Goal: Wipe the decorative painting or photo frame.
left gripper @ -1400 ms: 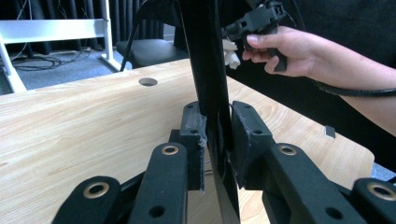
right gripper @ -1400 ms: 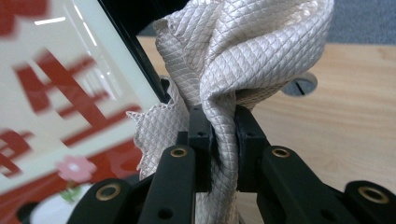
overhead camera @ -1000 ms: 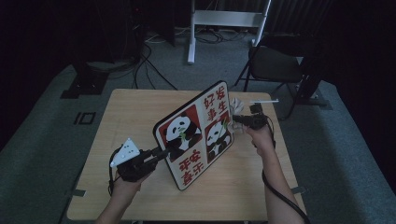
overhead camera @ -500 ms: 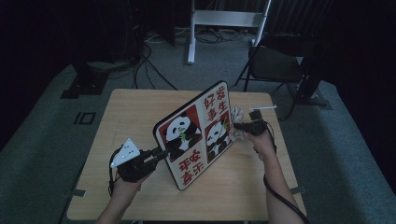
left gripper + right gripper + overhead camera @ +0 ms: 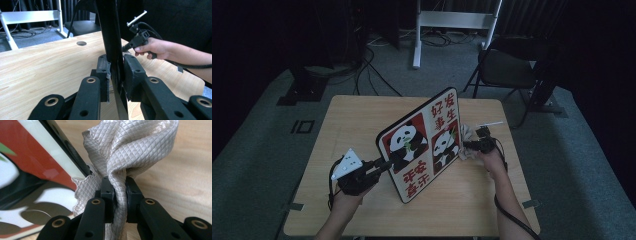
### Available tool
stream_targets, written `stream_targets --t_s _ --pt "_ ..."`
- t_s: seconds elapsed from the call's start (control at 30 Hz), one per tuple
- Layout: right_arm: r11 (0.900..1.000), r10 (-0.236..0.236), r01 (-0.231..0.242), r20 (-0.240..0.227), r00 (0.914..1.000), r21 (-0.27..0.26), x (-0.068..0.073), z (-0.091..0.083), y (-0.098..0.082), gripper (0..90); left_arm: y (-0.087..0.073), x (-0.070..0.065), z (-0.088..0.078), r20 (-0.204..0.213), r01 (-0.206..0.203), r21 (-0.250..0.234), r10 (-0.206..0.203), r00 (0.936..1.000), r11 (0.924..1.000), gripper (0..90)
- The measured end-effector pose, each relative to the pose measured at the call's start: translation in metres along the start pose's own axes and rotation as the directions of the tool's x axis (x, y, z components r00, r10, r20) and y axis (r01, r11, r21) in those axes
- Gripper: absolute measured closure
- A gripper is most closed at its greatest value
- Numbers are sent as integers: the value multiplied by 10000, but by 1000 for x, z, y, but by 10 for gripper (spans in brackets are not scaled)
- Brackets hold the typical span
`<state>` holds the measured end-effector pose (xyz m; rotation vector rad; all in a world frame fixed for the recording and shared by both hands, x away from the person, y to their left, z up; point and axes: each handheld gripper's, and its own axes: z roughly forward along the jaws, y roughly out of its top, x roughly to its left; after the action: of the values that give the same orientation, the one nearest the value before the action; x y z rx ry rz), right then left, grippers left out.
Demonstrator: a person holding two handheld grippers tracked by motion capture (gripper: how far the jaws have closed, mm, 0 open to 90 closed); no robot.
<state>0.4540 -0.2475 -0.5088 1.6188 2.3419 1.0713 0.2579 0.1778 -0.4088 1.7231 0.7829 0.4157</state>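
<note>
Near the middle of the high view, one square panda board stands tilted up on the wooden table, its black-rimmed face split into four panels: two with pandas on red, two with red characters on white. At lower left of that view the left gripper has its jaws closed on the board's edge; the left gripper view shows both pads clamped against the thin black rim. Right of the board, the right gripper pinches one pale cloth with a quilted diamond weave (bunched into folds above the jaws), which lies against the board's edge, probably touching it, though the close view is tight. Bare tabletop stretches across the upper left and along the bottom of the high view, with the table's far edge well beyond the board. One round hole sits in the tabletop. One folding chair stands on the floor at upper right.
</note>
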Motion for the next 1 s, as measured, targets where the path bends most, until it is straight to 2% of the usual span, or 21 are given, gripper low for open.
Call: stream_targets --t_s 0.03,0.13,0.17,0.2,0.27,0.4,0.57,0.73,0.87,0.97,1.0 --pt "9998 -148 144 261 9996 169 0 5 -5 806 0 0 0 -20 10 3 -10 10000 10000 767" --pt "9996 -205 195 464 9987 220 1 8 -10 805 0 0 0 -6 9 3 -9 10000 10000 767" --pt "9999 -125 124 774 9969 19 1 10 -14 804 0 0 0 12 9 13 -9 10000 10000 767" --pt "10000 -68 73 840 9964 -49 1 9 -15 804 0 0 0 -1 33 -1 -33 10000 10000 767" --pt "9995 -60 99 1294 9916 -297 1 7 -18 803 0 0 0 -13 64 -11 -64 10000 10000 767" --pt "9959 112 79 2086 9779 -906 -6 -2 -26 801 0 0 0 13 140 3 -140 9999 9999 767" --pt "9886 511 -126 2554 9655 -1501 -19 -13 -37 783 0 0 0 -7 210 -9 -210 9998 9998 766" --pt "9872 682 -262 2677 9611 -1572 -26 -16 -45 744 -1 0 -1 71 306 2 -306 9995 9995 764" --pt "9853 686 -203 2837 9565 -1698 -29 -17 -49 674 0 -1 -2 95 243 45 -243 9997 9997 757" --pt "9843 705 -164 3059 9495 -1758 -31 -17 -50 561 0 -1 -3 159 235 106 -237 9996 9997 755" --pt "9843 705 -164 3059 9495 -1758 -31 -17 -50 561 0 -1 -3 159 235 106 -237 9996 9997 750"
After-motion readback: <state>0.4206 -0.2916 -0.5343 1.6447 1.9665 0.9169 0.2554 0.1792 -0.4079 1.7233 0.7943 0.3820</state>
